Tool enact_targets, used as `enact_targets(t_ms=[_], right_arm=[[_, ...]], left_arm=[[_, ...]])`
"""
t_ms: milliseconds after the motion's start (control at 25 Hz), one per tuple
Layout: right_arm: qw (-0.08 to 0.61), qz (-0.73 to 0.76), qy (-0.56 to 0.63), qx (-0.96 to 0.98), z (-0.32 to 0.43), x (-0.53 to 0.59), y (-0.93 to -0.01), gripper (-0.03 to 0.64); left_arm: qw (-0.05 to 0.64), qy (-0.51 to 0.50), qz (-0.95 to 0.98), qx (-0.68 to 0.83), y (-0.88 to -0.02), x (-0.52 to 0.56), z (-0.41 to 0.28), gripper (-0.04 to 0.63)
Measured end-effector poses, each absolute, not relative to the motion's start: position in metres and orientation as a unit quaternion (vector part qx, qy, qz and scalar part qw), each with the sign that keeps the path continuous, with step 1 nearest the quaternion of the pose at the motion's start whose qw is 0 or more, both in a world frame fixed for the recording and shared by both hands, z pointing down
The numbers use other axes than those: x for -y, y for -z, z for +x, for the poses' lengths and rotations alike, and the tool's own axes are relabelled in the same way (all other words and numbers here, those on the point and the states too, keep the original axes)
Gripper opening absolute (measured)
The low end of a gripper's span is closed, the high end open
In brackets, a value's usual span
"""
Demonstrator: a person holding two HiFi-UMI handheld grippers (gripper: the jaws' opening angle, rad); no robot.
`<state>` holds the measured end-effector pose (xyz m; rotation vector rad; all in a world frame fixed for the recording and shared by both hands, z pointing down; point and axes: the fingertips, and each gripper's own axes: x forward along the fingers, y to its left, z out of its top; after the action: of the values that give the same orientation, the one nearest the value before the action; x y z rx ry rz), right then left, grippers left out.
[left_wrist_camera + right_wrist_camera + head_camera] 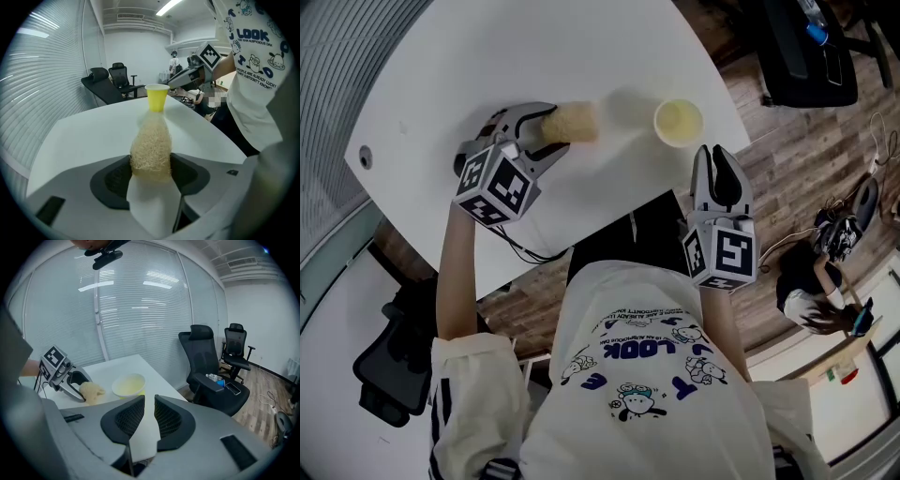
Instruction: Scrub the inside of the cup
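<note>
Looking down from the person's head, a white bench (487, 56) carries a yellow paper cup (679, 122). The cup stands upright near the bench edge closest to the person, with its mouth open upward.

To the left of the cup, near it but not touching, is a pale, fibrous loofah scrubber (577, 122). The left tongs (558, 127) grip the end farthest from the cup. In the left gripper view, both dark pads press on the scrubber's sides. Its free end points toward the cup, which is straight ahead in that view.

The right tongs (713, 155) are held just beside the cup on the person's side, around the bench edge, pointing toward the cup. In the right gripper view, their jaws stand only slightly apart, leaving a slim gap with nothing between them.

Beyond the cup, away from the person, are window blinds (140, 301). Black office chairs (206, 362) stand on a wooden floor (806, 159) to the cup's right.
</note>
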<state>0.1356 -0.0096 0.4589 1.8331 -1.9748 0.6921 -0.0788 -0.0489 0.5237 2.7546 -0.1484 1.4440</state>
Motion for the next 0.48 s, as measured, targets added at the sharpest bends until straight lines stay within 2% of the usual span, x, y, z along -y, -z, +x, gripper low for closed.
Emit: enact_targets(t_ms=[280,480], right_arm=[[0.182,0.645,-0.242,0.702,0.1340,0.0109,-0.4581,0.057],[0.182,0.642,-0.243,0.704,0.1327,0.0133,-0.4591,0.057]], left_arm=[[0.010,-0.464,0.884,0.063,-0.5225,0.0492,-0.0749,0.218],[0.012,-0.462,0.884,0.073,-0.5229,0.0499,-0.0717,0.201]])
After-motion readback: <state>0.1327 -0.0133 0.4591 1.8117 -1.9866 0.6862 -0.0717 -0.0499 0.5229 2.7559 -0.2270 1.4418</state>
